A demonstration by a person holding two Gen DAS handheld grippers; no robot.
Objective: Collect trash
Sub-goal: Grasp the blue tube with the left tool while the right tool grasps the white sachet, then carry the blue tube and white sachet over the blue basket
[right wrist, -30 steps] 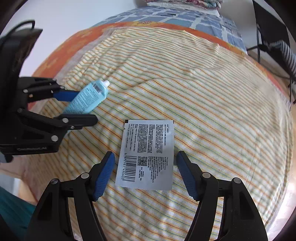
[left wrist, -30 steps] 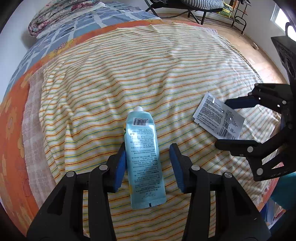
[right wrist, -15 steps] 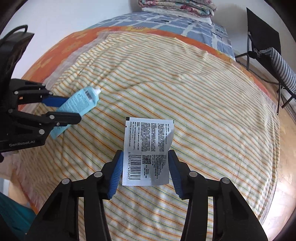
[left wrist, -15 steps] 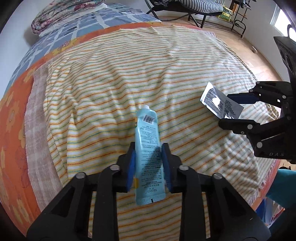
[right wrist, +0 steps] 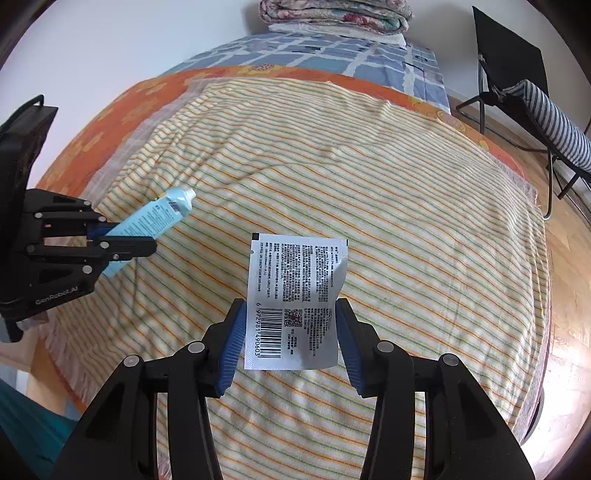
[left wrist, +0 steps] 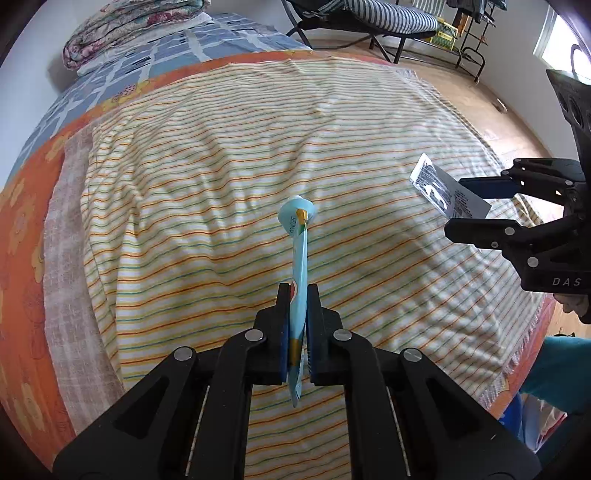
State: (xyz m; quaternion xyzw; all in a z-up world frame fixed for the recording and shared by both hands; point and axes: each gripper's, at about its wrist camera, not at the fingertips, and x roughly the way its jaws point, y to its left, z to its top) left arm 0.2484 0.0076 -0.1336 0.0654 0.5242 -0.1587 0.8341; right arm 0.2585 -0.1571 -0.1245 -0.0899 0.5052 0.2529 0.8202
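Observation:
My left gripper (left wrist: 298, 295) is shut on a flattened light-blue tube (left wrist: 298, 258), held edge-on above the striped blanket (left wrist: 221, 184), its cap end pointing away. From the right wrist view the same tube (right wrist: 155, 221) sticks out of the left gripper (right wrist: 110, 238) at the left edge. My right gripper (right wrist: 290, 325) is shut on a silver-white sachet (right wrist: 295, 291) with a barcode and printed text, gripped by its side edges and lifted off the blanket (right wrist: 369, 184). In the left wrist view that sachet (left wrist: 447, 192) shows in the right gripper (left wrist: 476, 205) at the right.
The yellow striped blanket lies over an orange floral sheet (left wrist: 22, 236) on a bed. Folded quilts (right wrist: 332, 14) are stacked at the head. A black folding chair with a striped cushion (right wrist: 546, 110) stands on the wooden floor (left wrist: 491, 103) beside the bed.
Both grippers closed on their items and lifted them off the blanket. The tube turned from flat to edge-on between the left fingers. The sachet now hangs in the right fingers.

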